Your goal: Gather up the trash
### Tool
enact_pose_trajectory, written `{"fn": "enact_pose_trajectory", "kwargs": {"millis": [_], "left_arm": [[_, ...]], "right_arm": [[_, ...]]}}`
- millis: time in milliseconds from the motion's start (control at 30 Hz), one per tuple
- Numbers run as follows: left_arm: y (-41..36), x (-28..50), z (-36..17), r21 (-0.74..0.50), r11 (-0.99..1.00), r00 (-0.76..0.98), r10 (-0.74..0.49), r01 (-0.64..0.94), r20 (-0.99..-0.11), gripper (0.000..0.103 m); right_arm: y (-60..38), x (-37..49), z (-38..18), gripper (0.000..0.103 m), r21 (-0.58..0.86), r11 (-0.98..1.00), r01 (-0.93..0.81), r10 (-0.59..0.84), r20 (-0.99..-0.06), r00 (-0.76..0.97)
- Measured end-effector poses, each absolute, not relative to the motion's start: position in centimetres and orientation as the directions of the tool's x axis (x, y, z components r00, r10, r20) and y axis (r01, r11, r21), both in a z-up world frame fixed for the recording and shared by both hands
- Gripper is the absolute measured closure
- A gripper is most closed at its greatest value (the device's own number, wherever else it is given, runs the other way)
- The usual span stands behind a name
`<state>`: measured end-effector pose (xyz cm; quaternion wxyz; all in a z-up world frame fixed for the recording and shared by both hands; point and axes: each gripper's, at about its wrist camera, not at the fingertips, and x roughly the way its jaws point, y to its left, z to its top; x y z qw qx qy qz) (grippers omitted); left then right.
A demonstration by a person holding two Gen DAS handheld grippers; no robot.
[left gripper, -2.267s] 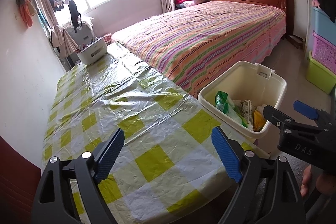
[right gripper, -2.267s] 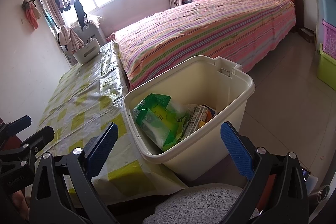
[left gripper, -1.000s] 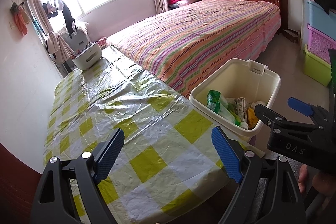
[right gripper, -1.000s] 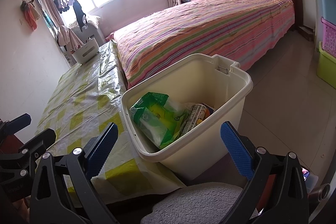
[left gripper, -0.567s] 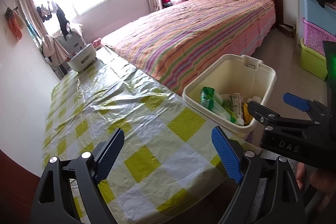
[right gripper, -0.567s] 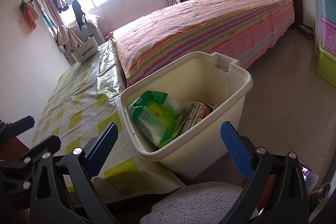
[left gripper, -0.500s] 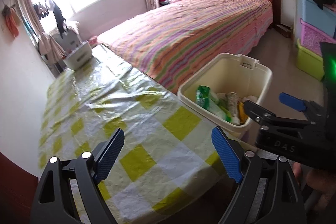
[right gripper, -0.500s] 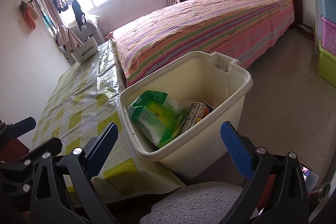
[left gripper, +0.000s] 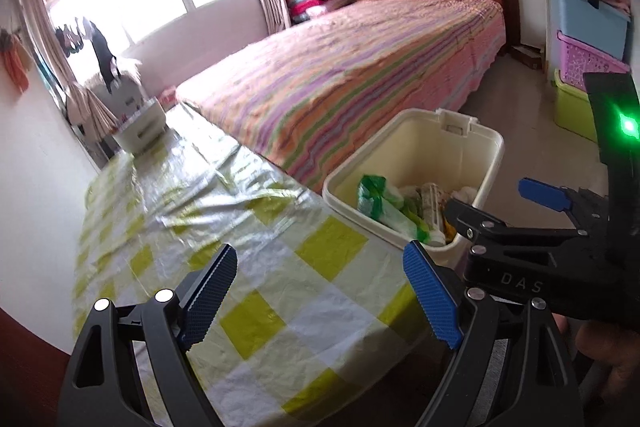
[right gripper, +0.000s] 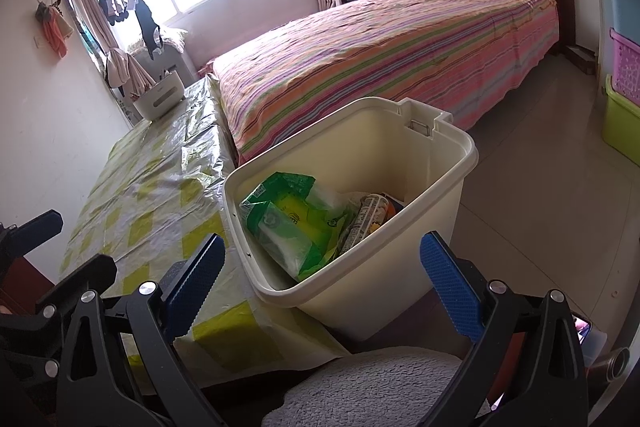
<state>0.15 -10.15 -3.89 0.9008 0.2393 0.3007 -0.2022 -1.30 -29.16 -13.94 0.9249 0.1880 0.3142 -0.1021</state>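
A cream plastic bin [right gripper: 380,267] stands on the floor against the table's near corner. It holds a green and white packet [right gripper: 288,223], a printed can [right gripper: 366,219] and other scraps. My right gripper [right gripper: 322,251] hangs open and empty just before the bin's near rim. In the left wrist view the bin [left gripper: 480,163] lies ahead to the right, with the green packet [left gripper: 380,203] inside. My left gripper [left gripper: 318,267] is open and empty over the yellow and white checked tablecloth [left gripper: 240,227]. The right gripper [left gripper: 492,195] shows at that view's right edge.
A striped bed [right gripper: 400,39] runs along the far side of the table and bin. A white box [right gripper: 158,99] sits at the table's far end. Stacked plastic crates [left gripper: 588,27] line the right wall. A grey cushion [right gripper: 368,387] lies below my right gripper.
The left wrist view has swung to the right, so the bin and table sit further left in it, slightly blurred. The right gripper has barely moved. Both stay open.
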Motion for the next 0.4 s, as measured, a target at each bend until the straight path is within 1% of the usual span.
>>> {"fn": "enact_pose_trajectory", "kwargs": {"millis": [67, 100, 233, 400], "left_arm": [[-10.14, 0.3, -3.78, 0.308, 0.807, 0.74, -0.22, 0.504, -0.636, 0.019], [-10.13, 0.29, -3.72, 0.311, 0.808, 0.746, -0.22, 0.501, -0.628, 0.016], [-10.46, 0.08, -3.74, 0.381, 0.799, 0.786, -0.176, 0.466, -0.592, 0.015], [-10.38, 0.51, -3.88, 0.373, 0.802, 0.778, -0.171, 0.466, -0.605, 0.015]], "right_arm": [[-29.23, -1.3, -13.99, 0.007, 0.284, 0.908, 0.307, -0.07, -0.62, 0.782], [-29.26, -1.3, -14.06, 0.006, 0.284, 0.908, 0.309, -0.071, -0.621, 0.781], [-29.39, -1.27, -14.29, 0.007, 0.289, 0.905, 0.314, -0.071, -0.623, 0.779], [-29.4, -1.25, -14.31, 0.006, 0.284, 0.905, 0.316, -0.075, -0.626, 0.777]]}}
